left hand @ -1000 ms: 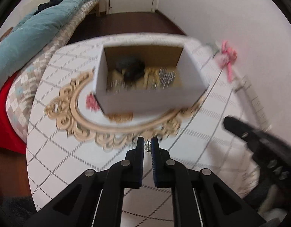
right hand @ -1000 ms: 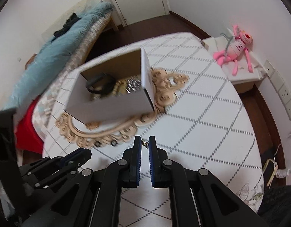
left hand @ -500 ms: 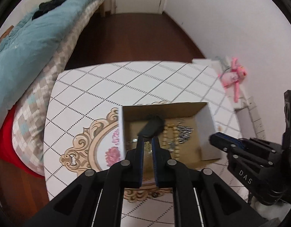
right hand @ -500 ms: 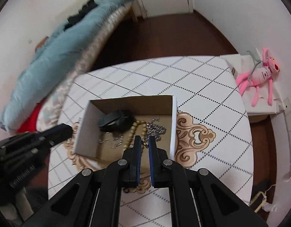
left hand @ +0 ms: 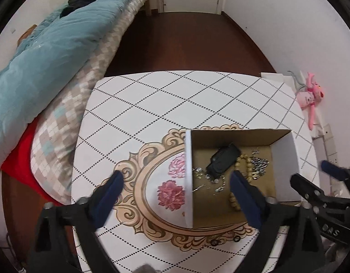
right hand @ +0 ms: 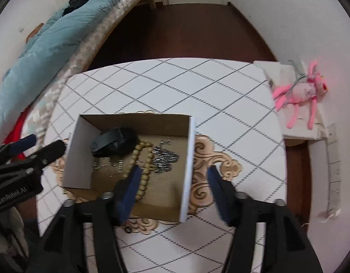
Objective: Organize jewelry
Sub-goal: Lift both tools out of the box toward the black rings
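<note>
Both tools have just sprung wide open above an open cardboard box (left hand: 234,134) that sits on a white tabletop (left hand: 166,100) with a diamond grid and a gold scroll ornament. Half a second earlier each tool was pinched nearly shut with a small metal piece between its tips; now neither holds anything, which suggests the small pieces were dropped into the box, though they cannot be picked out among the contents. The left tool (left hand: 175,193) hangs above the box's left wall, one blue-padded finger over the tabletop's flower motif and the other over the box interior. The right tool (right hand: 172,187) straddles the box's right wall the same way, one finger inside, one outside over the ornament. Both point steeply downward from well above the box, side by side, and each shows at the edge of the other's view. Inside the box lie a black band-like item (right hand: 111,142), a string of wooden beads (right hand: 144,159), a heap of silver chain (right hand: 164,157) and some small metal bits (left hand: 209,179). Two small dark rings (left hand: 225,241) rest on the tabletop just in front of the box, likely still to be collected.
</note>
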Demonstrator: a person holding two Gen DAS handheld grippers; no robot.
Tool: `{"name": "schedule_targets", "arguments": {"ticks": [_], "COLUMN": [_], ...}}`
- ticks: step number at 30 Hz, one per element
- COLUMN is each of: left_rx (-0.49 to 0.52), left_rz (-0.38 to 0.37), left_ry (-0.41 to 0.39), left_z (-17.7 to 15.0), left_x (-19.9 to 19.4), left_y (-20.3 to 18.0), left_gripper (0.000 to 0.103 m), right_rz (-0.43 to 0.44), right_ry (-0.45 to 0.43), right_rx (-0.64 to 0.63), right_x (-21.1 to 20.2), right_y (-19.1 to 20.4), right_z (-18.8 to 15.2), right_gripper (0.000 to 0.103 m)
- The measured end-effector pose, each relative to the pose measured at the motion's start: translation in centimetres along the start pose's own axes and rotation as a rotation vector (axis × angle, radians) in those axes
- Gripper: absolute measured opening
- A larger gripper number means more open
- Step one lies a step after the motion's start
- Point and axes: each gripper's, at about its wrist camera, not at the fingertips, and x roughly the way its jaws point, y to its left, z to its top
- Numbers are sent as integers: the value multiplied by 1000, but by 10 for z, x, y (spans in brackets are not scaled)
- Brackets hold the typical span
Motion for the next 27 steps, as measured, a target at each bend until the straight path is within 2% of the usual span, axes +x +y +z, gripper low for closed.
{"name": "schedule_targets", "arguments": {"ticks": [2,8,16,20,24,27], "left_rx": [-2,-10,-52,-40,-38,-40], "left_rz": [16,30,9,25,50,76], "left_ry": [-22,-61,-147,-177,-181,-143], "left_z": [-5,-13,-24,-36,-63,-87], "left_x": [-1,-13,-56,-72,-77,-63], "left_y": [1,3,8,9,12,16], "left_gripper": [103,103,103,103,103,103], "right_rz": [-32,-92,-72,-42,-24,-8], "right_ry": [-2,-56,-166,-212,-209,-177], "right_rx": [0,5,18,27,27,31], "right_x": [0,-12,-59,-81,-85,-69], "right_y": [-1,0,6,12,18,25], "right_z": [-2,-8,-19,-32,-54,-77], "right_gripper": [100,103,103,103,103,103]}}
